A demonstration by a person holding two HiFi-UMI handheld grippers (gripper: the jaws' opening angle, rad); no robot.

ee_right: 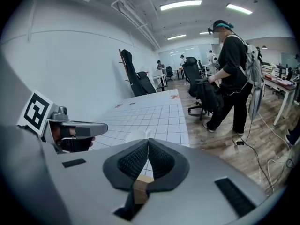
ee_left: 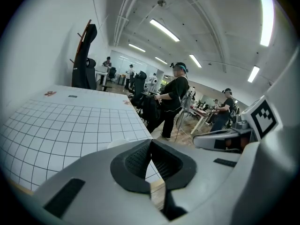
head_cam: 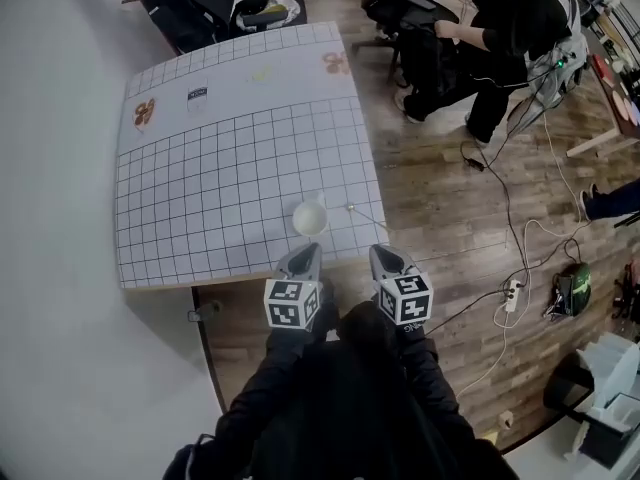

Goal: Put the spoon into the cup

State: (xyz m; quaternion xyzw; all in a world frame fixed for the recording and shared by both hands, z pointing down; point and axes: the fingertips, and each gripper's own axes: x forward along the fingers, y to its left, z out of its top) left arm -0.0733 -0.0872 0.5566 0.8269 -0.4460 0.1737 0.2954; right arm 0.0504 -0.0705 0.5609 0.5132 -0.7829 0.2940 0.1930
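In the head view a white cup (head_cam: 309,218) stands near the front edge of the grid-patterned table (head_cam: 220,168). A thin metal spoon (head_cam: 366,215) lies flat on the cloth just right of it, apart from the cup. My left gripper (head_cam: 303,259) hovers at the table's front edge just below the cup, and my right gripper (head_cam: 388,259) hovers at the same edge below the spoon. Both are shut with nothing between their pads, as the left gripper (ee_left: 151,142) and right gripper (ee_right: 148,142) show close up. Only the cup's rim (ee_right: 136,133) peeks over the right gripper's jaws.
The table's right edge drops to a wooden floor with cables and a power strip (head_cam: 512,293). A person in black (head_cam: 510,28) stands by office chairs at the far right. Another black chair (head_cam: 200,3) is behind the table. A grey wall runs along the left.
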